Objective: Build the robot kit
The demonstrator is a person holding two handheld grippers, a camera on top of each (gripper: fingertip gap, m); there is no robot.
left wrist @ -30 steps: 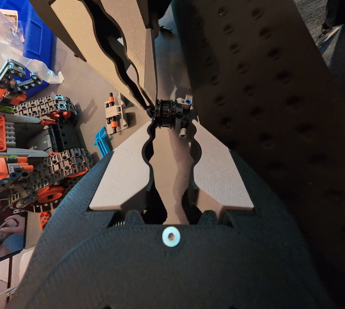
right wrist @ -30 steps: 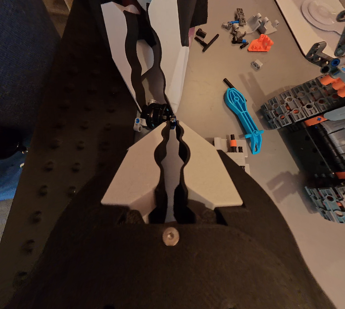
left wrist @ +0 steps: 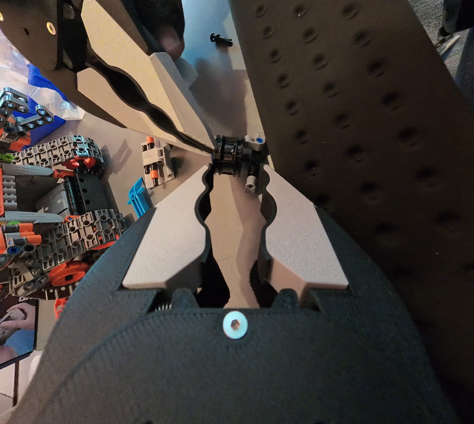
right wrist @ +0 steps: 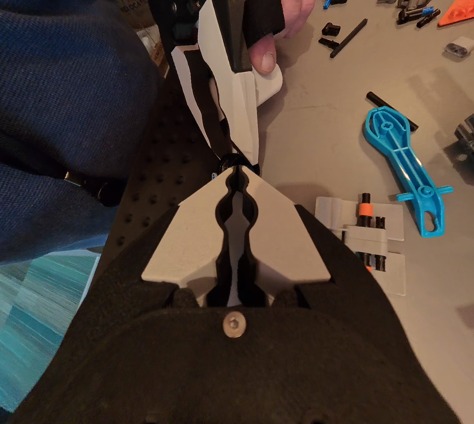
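Two grippers meet tip to tip over a small black wheel assembly (left wrist: 232, 157) at the edge of a dark perforated panel (left wrist: 359, 129). The left gripper (left wrist: 234, 168) has its jaws part open, closed on the assembly's two sides. The right gripper (right wrist: 238, 168) has its jaws nearly closed, pinching the assembly's end. On the grey surface (right wrist: 320, 129) nearby lie a blue tool (right wrist: 405, 170), a grey block with orange pins (left wrist: 156, 161) and a tracked vehicle model (left wrist: 59, 206).

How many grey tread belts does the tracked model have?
2. One tread belt runs along the far side of the model, the other along its near side. The frame edge cuts the model off, so more may be hidden.
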